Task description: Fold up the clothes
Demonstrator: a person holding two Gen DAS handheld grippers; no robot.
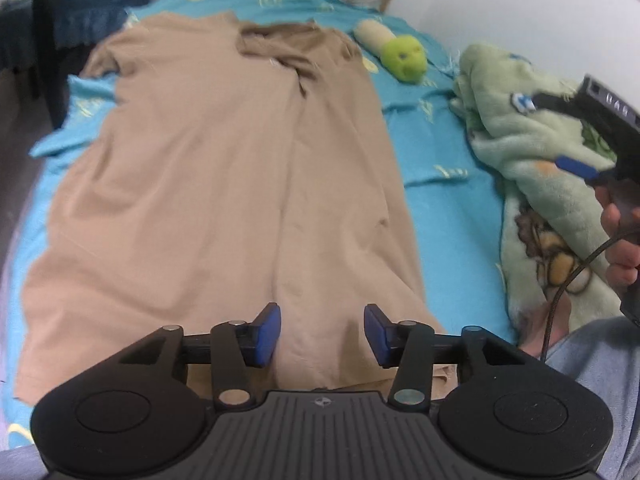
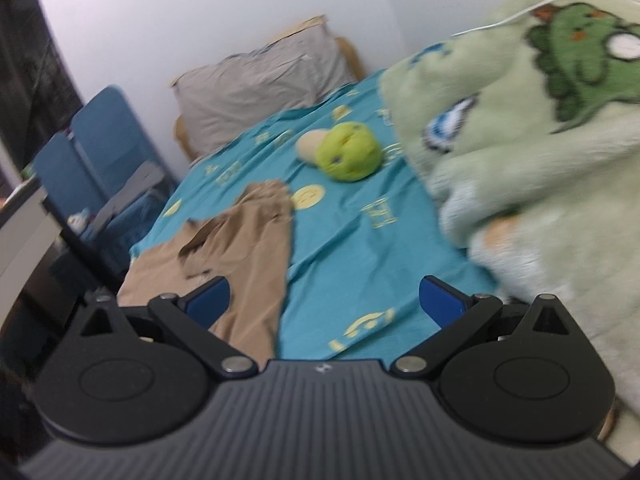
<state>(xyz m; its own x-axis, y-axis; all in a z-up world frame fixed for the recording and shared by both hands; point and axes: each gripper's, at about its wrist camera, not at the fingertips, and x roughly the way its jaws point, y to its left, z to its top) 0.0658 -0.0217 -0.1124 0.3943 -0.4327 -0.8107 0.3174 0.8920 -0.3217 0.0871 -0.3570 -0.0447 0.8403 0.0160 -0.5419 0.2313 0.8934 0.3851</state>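
The left gripper [image 1: 322, 334] points steeply down, and its two blue pads [image 1: 267, 334] stand apart with a clear gap; nothing is pressed between them. The right gripper [image 2: 324, 304] points less steeply down, and its jaws stand wide apart with nothing between them. In the left wrist view, the right gripper is at the right edge, and the person's right hand [image 1: 620, 248] holds its handle.
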